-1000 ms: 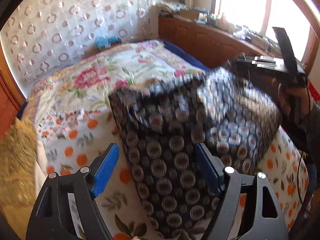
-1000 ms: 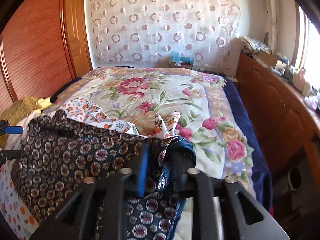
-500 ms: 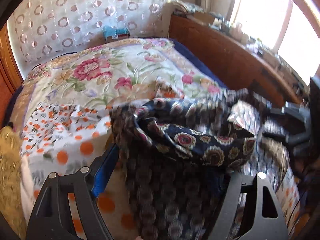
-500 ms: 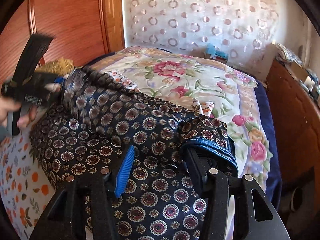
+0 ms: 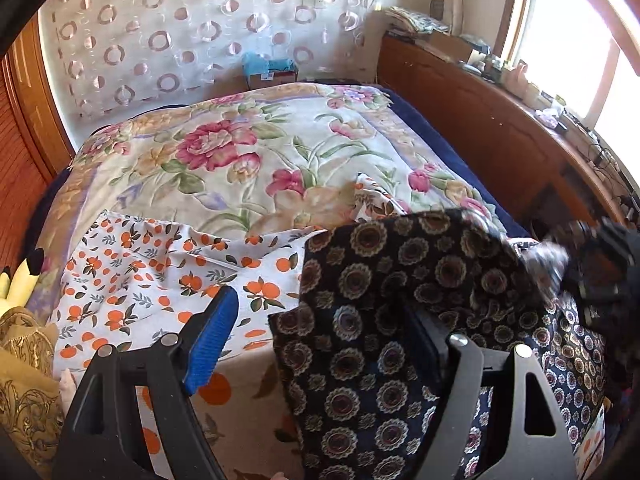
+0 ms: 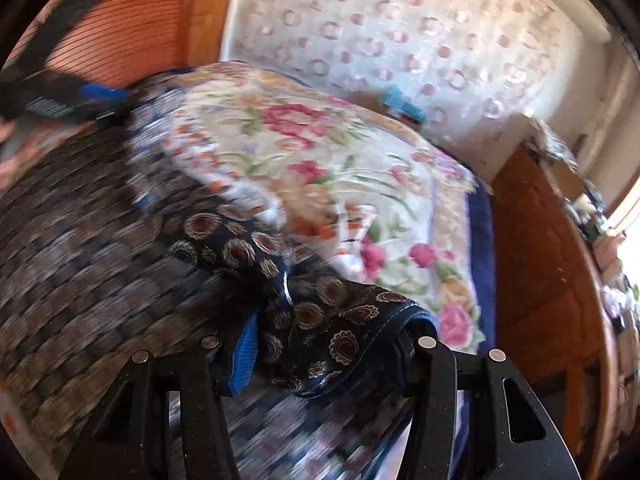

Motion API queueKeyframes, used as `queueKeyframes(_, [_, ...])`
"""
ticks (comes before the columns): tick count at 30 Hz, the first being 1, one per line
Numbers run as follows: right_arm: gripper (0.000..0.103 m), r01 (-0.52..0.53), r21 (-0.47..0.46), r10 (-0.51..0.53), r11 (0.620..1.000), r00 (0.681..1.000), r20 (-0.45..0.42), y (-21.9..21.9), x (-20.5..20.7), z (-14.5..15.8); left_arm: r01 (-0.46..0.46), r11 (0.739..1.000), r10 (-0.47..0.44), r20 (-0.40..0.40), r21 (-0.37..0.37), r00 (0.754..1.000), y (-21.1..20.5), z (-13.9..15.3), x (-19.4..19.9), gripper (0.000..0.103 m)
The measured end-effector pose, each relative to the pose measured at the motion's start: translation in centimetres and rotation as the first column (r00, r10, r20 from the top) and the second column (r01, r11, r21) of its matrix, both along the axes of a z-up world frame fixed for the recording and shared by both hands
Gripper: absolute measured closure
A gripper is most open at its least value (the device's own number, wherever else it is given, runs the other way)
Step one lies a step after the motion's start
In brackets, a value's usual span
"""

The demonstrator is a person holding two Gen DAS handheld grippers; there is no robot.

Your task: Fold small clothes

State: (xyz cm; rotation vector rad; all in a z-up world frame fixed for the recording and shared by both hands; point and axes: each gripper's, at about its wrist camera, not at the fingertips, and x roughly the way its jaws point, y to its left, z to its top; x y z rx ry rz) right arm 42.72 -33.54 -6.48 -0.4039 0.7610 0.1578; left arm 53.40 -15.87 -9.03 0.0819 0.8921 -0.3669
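Observation:
A dark navy garment with round medallion print [image 5: 400, 280] lies rumpled on the near end of the bed. My left gripper [image 5: 320, 312] is open. Its blue left pad [image 5: 212, 344] stands clear over an orange-print cloth, and the garment drapes over its right finger. In the right wrist view, which is blurred, a folded hem of the same garment [image 6: 340, 328] hangs over the right finger of my right gripper [image 6: 328, 332], whose jaws stand apart. My left gripper [image 6: 80, 96] shows at the far left there, and my right gripper [image 5: 600, 272] at the right edge of the left wrist view.
A white cloth with orange fruit print [image 5: 160, 272] lies left of the garment on the floral bedspread [image 5: 240, 152]. A wooden sideboard [image 5: 500, 140] runs along the right. A yellow plush toy [image 5: 16, 280] and a gold cushion [image 5: 24, 360] sit at the left.
My right gripper's jaws widened from a narrow pinch on the garment, which now hangs on one finger. Both views rolled and swung. In the left view the garment shifted right, off the left pad.

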Motion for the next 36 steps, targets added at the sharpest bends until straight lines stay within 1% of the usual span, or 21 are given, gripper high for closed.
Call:
queueKeyframes(2, [0.049,0.077,0.023,-0.077,0.997,0.997,0.012,-1.2,1.9,0.7,0.004,1.000,-0.004,-0.002,-0.006,1.000,0.2,-0.1,-0.5,0.024])
queueKeyframes(5, [0.049,0.180,0.031,-0.181,0.983,0.982,0.046,-2.1,3.4,1.5,0.022,1.000,-0.022,-0.009,-0.013,1.000,0.5,-0.3,-1.8,0.024])
queueKeyframes(6, [0.049,0.190,0.064,-0.193,0.980,0.980,0.043,-2.6,3.5,1.9,0.027,1.000,-0.027,-0.008,-0.014,1.000,0.5,-0.2,-2.3,0.024])
queueKeyframes(8, [0.049,0.171,0.127,-0.178,0.977,0.983,0.042,-2.7,2.6,2.7,0.036,0.999,-0.036,-0.006,-0.018,0.999,0.6,-0.1,-3.4,0.024])
queueKeyframes(11, [0.049,0.149,0.168,-0.159,0.974,0.986,0.046,-2.6,0.3,3.2,0.052,0.998,-0.052,-0.001,-0.019,0.999,0.7,0.1,-5.2,0.024])
queueKeyframes(14, [0.049,0.112,0.249,-0.120,0.962,0.993,0.018,-3.9,-3.1,3.3,0.073,0.997,-0.073,0.006,-0.032,0.997,1.2,0.4,-7.6,0.024])
queueKeyframes(15, [0.047,0.100,0.275,-0.108,0.956,0.994,0.013,-4.1,-4.8,3.2,0.079,0.996,-0.079,0.005,-0.036,0.997,1.4,0.5,-8.3,0.024])
queueKeyframes(17, [0.046,0.092,0.290,-0.097,0.953,0.995,0.005,-5.3,-7.3,3.0,0.091,0.995,-0.091,0.003,-0.037,0.996,1.9,0.5,-10.3,0.024])
queueKeyframes(18, [0.045,0.091,0.300,-0.098,0.949,0.995,0.008,-5.8,-8.9,2.8,0.093,0.995,-0.093,0.003,-0.038,0.996,2.1,0.4,-11.0,0.024])
queueKeyframes(21, [0.045,0.117,0.372,-0.123,0.921,0.992,-0.007,-7.2,-13.3,2.3,0.094,0.995,-0.094,-0.006,-0.044,0.996,2.7,0.2,-13.1,0.024])
queueKeyframes(23, [0.045,0.132,0.396,-0.139,0.909,0.990,-0.012,-8.0,-15.4,2.1,0.085,0.994,-0.087,-0.019,-0.069,0.996,3.3,-0.1,-14.2,0.026])
queueKeyframes(26, [0.045,0.145,0.431,-0.143,0.891,0.989,-0.039,-8.4,-17.0,1.8,0.092,0.990,-0.098,-0.057,-0.103,0.993,3.5,-0.9,-15.0,0.032])
queueKeyframes(28, [0.045,0.152,0.428,-0.150,0.891,0.988,-0.038,-8.8,-18.0,2.4,0.102,0.990,-0.109,-0.070,-0.100,0.992,3.3,-1.5,-15.4,0.034])
queueKeyframes(30, [0.045,0.168,0.435,-0.165,0.885,0.985,-0.046,-9.3,-18.5,2.7,0.095,0.990,-0.104,-0.079,-0.104,0.991,3.3,-1.8,-15.6,0.034])
queueKeyframes(33, [0.044,0.207,0.473,-0.198,0.856,0.978,-0.070,-9.7,-18.3,2.0,0.078,0.991,-0.089,-0.098,-0.111,0.991,3.3,-2.3,-15.8,0.034])
queueKeyframes(36, [0.043,0.241,0.492,-0.222,0.837,0.970,-0.098,-10.1,-19.9,1.6,0.070,0.991,-0.081,-0.092,-0.111,0.992,3.4,-2.6,-16.2,0.034])
